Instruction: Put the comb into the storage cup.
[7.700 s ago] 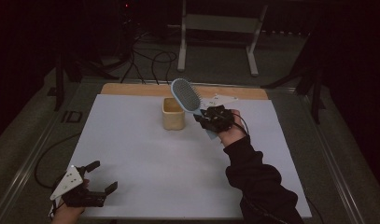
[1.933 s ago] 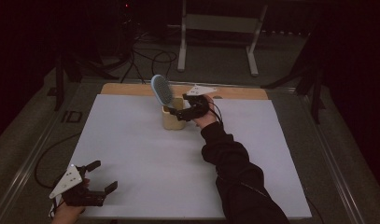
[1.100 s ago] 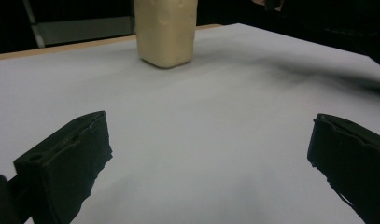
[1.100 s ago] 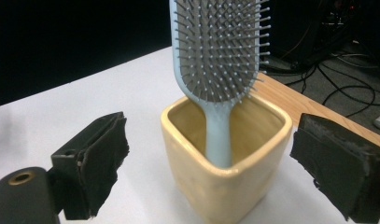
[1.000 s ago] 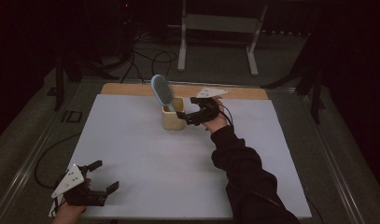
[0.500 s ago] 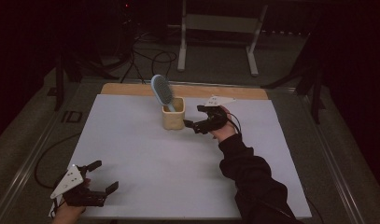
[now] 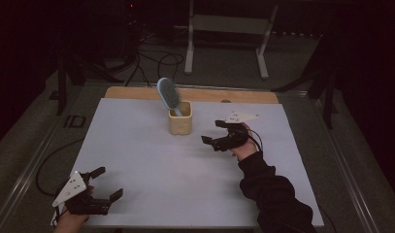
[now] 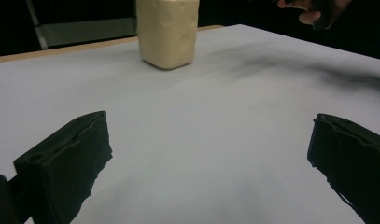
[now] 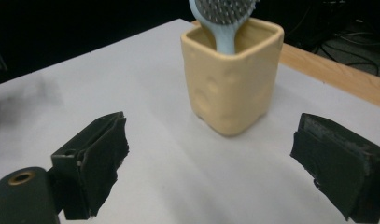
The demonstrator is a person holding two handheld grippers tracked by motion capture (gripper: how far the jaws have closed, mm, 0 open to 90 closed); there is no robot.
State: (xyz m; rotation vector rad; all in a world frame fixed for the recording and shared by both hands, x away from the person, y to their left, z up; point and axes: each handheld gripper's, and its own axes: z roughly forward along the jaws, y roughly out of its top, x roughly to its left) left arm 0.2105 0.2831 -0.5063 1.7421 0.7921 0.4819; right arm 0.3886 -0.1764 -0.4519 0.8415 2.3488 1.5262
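Note:
A pale blue hairbrush (image 7: 168, 95) stands handle-down in a square cream cup (image 7: 180, 118) near the far middle of the white table (image 7: 151, 160); its head leans left over the rim. In the right gripper view the cup (image 9: 230, 86) and brush (image 9: 222, 16) sit just ahead of the wide-apart jaws. My right gripper (image 7: 212, 132) hovers open and empty a short way right of the cup. At the table's near left corner my left gripper (image 7: 107, 183) rests open and empty, with the cup (image 8: 167, 31) far ahead of it.
A wooden strip (image 7: 195, 93) runs along the table's far edge. Beyond it are a metal stand (image 7: 227, 29) and cables (image 7: 156, 58) on the floor. The person's dark sleeve (image 7: 272, 194) crosses the table's near right part.
The right gripper carried the brush to the cup, set it in handle-down, let go, and has drawn back to the right and toward me. The left gripper stayed put.

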